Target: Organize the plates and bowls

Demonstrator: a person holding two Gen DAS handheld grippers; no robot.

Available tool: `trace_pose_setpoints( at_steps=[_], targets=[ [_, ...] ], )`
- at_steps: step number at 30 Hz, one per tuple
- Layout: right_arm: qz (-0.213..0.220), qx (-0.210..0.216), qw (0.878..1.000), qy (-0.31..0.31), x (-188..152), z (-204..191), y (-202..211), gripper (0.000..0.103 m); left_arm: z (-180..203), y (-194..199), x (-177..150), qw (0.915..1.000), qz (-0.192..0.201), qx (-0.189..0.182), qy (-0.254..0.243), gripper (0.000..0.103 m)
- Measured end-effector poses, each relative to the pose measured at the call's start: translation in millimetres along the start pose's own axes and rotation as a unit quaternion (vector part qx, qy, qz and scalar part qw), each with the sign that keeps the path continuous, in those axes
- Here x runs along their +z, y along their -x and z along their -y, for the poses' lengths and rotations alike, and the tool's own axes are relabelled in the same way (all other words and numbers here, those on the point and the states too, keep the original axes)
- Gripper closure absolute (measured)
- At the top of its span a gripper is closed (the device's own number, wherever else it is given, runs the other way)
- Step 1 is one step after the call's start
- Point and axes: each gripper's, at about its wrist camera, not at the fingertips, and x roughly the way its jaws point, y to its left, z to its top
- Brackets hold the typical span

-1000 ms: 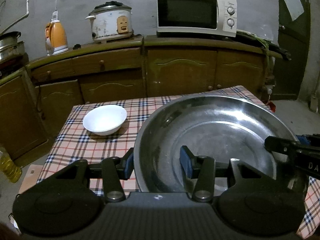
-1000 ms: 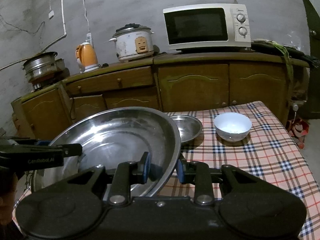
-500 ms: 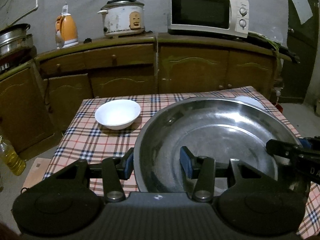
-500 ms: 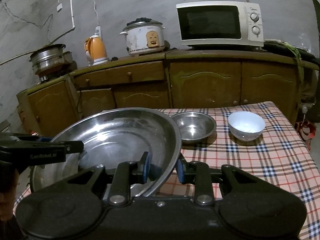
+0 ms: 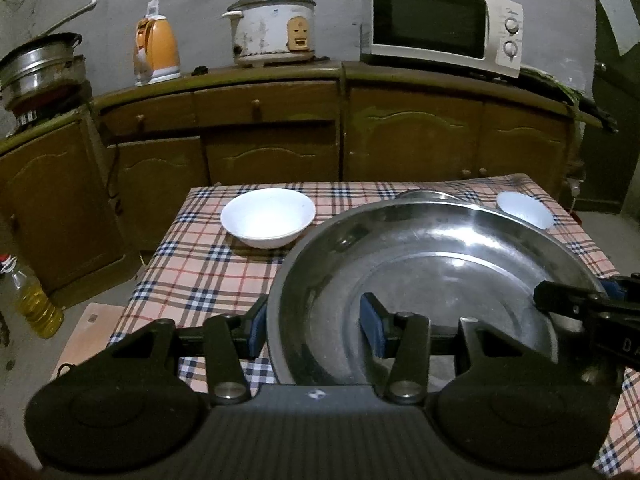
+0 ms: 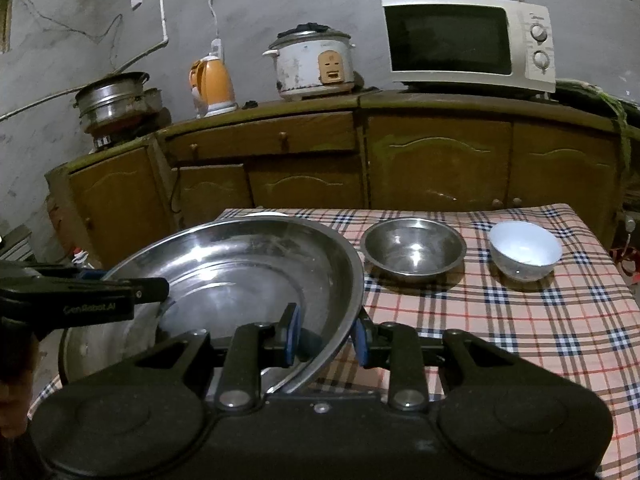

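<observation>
Both pairs of jaws clamped on opposite rims of big steel basin (image 5: 432, 280), left gripper (image 5: 312, 324) and right gripper (image 6: 326, 336); carried above checked table (image 6: 520, 320), near steel bowl (image 6: 412, 250) just ahead-right of right gripper.

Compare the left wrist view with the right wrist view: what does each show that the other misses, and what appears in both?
Only the left wrist view shows the bottle of yellow oil on the floor and the wide white bowl in full. Only the right wrist view shows the small steel bowl in full. Both show the large steel basin, clamped at its rim by the left gripper and the right gripper, and the microwave.
</observation>
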Motion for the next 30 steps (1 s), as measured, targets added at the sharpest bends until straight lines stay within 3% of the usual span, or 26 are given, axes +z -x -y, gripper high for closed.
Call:
trace_pose_setpoints(
  at_steps=[30],
  targets=[
    [-0.024,0.029,0.999,0.028,0.8,-62.3,-42.8,0.067,-62.1,-11.7,-9.6,0.9992,-0.006,0.034,0.02,0.055]
  ],
)
